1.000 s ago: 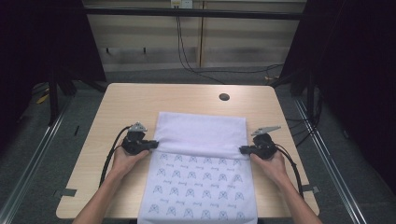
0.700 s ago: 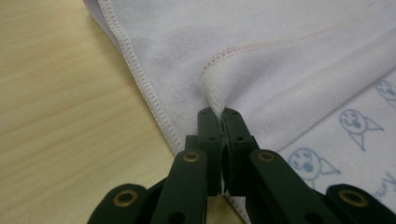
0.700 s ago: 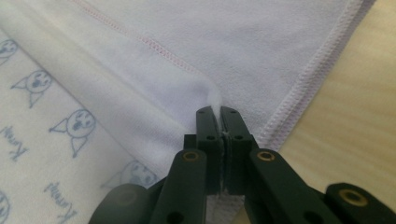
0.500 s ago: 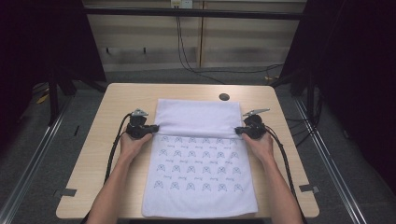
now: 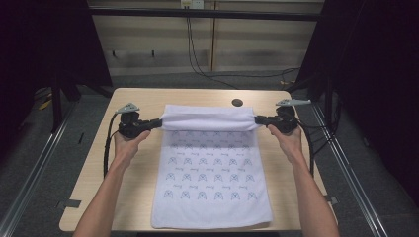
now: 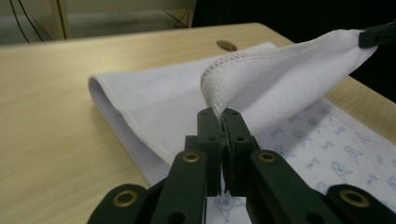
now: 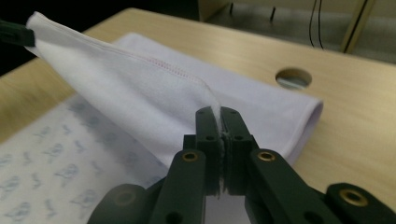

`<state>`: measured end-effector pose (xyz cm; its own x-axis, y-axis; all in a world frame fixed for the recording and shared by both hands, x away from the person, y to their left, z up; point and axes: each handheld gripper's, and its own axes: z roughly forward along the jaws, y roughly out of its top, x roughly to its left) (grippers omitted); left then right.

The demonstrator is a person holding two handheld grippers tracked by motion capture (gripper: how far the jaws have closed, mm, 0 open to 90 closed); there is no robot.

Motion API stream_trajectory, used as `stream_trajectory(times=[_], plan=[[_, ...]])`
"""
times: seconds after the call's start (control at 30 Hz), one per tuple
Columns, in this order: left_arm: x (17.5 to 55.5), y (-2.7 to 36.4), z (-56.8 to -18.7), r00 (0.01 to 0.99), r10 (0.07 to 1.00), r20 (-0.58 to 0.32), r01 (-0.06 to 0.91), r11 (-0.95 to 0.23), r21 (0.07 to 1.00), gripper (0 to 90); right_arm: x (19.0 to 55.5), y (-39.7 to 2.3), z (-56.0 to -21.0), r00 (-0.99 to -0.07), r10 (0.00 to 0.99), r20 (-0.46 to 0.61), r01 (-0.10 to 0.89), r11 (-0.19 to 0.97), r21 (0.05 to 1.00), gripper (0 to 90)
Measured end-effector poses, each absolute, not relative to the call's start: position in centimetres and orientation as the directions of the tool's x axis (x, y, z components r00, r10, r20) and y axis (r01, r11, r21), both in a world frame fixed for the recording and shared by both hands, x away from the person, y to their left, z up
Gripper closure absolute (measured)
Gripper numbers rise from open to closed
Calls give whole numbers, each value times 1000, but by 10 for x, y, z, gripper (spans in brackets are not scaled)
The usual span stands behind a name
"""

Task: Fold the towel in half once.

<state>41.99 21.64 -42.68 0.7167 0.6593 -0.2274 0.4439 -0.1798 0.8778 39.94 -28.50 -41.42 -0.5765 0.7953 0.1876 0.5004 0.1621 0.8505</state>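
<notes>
A white towel (image 5: pixel 210 175) with small blue printed figures lies lengthwise on the wooden table (image 5: pixel 94 168). Its far edge is folded over and lifted off the table. My left gripper (image 5: pixel 159 123) is shut on the left corner of that lifted edge, and my right gripper (image 5: pixel 257 119) is shut on the right corner. The cloth is stretched taut between them. In the left gripper view the jaws (image 6: pixel 223 116) pinch the stitched hem of the towel (image 6: pixel 280 79). In the right gripper view the jaws (image 7: pixel 218 114) pinch the other corner of the towel (image 7: pixel 140 88).
A round cable hole (image 5: pixel 237 102) sits in the table just beyond the towel, also visible as the hole (image 7: pixel 293 77) in the right gripper view. The towel's near edge reaches the table's front edge. Dark curtains and metal rails flank the table.
Both grippers have moved away from me and upward with the towel's edge, carrying the fold farther back. More of the printed side now lies uncovered.
</notes>
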Motion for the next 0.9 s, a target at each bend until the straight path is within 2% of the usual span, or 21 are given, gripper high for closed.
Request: stream_trajectory(times=[0.33, 0.43, 0.5, 0.57, 0.63, 0.7, 0.83, 0.9], plan=[[352, 234, -364, 790, 587, -179, 321, -146, 936, 877, 339, -288, -350, -663, 725, 188, 410, 141, 901, 878], [333, 238, -356, 804, 571, -164, 299, -149, 943, 877, 316, -289, -339, -689, 705, 167, 369, 142, 919, 878], [320, 238, -357, 816, 547, -186, 310, -141, 940, 877, 302, -291, -337, -702, 691, 172, 354, 129, 926, 878], [305, 240, -366, 828, 507, -238, 343, -122, 932, 877, 288, -292, -341, -706, 688, 168, 353, 137, 925, 878], [291, 241, -377, 838, 501, -217, 337, -163, 927, 877, 274, -292, -349, -708, 686, 167, 359, 147, 922, 878], [281, 242, -392, 841, 489, -231, 355, -175, 918, 876, 263, -292, -359, -717, 672, 188, 386, 158, 909, 878], [267, 237, -432, 845, 479, -238, 395, -257, 882, 874, 240, -292, -401, -706, 668, 236, 480, 207, 852, 876], [261, 230, -450, 854, 465, -233, 420, -354, 835, 875, 232, -290, -420, -705, 664, 250, 517, 239, 822, 873]])
